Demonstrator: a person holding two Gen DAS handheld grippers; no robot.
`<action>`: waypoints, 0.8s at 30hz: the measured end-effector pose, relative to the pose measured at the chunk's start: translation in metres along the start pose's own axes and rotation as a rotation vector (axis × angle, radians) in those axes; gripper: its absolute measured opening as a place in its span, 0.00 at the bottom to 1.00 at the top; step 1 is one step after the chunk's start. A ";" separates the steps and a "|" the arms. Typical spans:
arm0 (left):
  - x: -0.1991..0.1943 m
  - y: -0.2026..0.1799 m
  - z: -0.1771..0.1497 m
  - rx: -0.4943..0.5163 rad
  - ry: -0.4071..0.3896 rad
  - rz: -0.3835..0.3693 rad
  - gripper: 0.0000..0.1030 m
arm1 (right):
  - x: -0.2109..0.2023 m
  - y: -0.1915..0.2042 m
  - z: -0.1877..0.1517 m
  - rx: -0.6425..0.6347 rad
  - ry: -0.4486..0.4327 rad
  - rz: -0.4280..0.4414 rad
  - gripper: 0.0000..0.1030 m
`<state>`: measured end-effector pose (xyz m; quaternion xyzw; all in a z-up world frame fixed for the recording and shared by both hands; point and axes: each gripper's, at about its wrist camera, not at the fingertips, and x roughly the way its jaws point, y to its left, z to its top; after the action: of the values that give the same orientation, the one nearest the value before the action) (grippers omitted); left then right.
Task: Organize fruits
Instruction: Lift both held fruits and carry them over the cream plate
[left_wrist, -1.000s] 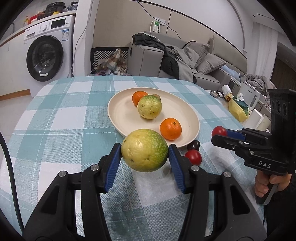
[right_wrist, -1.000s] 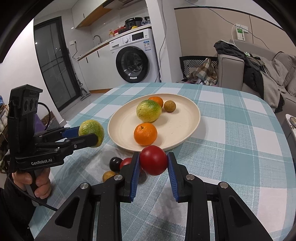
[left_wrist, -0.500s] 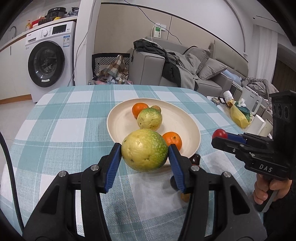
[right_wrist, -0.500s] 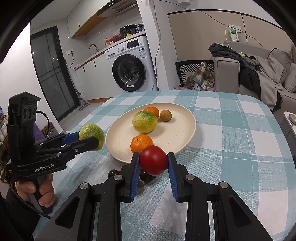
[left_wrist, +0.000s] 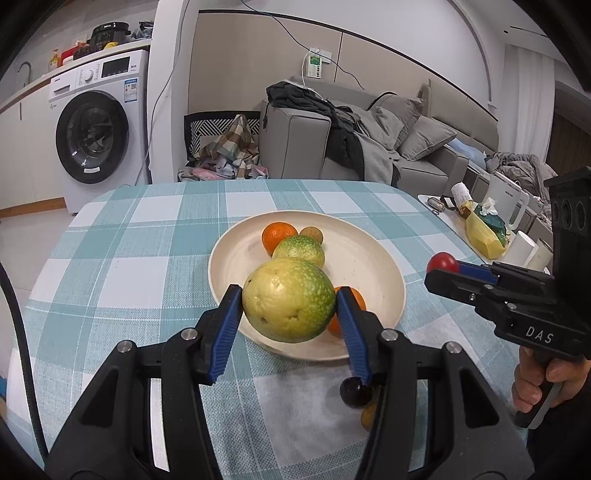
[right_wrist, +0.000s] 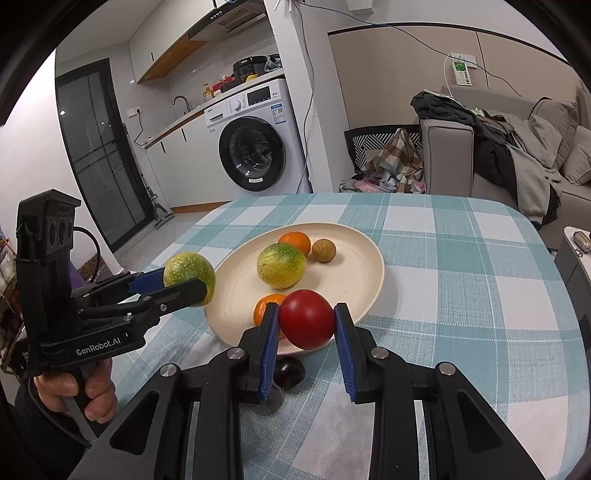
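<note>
My left gripper (left_wrist: 289, 308) is shut on a large yellow-green fruit (left_wrist: 288, 300) and holds it above the near rim of the cream plate (left_wrist: 380, 258). My right gripper (right_wrist: 306, 325) is shut on a red fruit (right_wrist: 306, 318), also above the plate's (right_wrist: 354, 273) near rim. On the plate lie a second yellow-green fruit (right_wrist: 281, 265), two oranges (right_wrist: 295, 242) (right_wrist: 265, 307) and a small brown fruit (right_wrist: 323, 250). A dark fruit (right_wrist: 289, 372) lies on the cloth below the right gripper. In the left wrist view it (left_wrist: 354, 392) sits beside a small yellow fruit (left_wrist: 367, 417).
The table has a teal checked cloth (left_wrist: 129, 258). To the right is a side table with a kettle (left_wrist: 508, 206), cups and a yellow bag. A washing machine (right_wrist: 255, 147) and a sofa (left_wrist: 369, 147) stand behind the table.
Both grippers have risen and moved forward with their fruits, from above the cloth to above the plate's near rim. The fruit left on the cloth has dropped lower in view.
</note>
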<state>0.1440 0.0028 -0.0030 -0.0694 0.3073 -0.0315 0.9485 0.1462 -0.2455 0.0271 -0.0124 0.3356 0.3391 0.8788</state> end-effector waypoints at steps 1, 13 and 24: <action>0.000 0.000 0.000 -0.001 0.001 -0.002 0.48 | 0.001 -0.001 0.002 0.001 -0.001 -0.001 0.29; 0.017 0.001 0.008 0.004 0.014 0.010 0.48 | 0.012 -0.009 0.013 0.026 -0.001 0.006 0.29; 0.039 0.007 0.011 0.002 0.035 0.010 0.48 | 0.033 -0.016 0.019 0.041 0.027 -0.002 0.29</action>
<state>0.1822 0.0067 -0.0181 -0.0662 0.3244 -0.0281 0.9432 0.1848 -0.2336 0.0184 0.0009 0.3545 0.3310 0.8745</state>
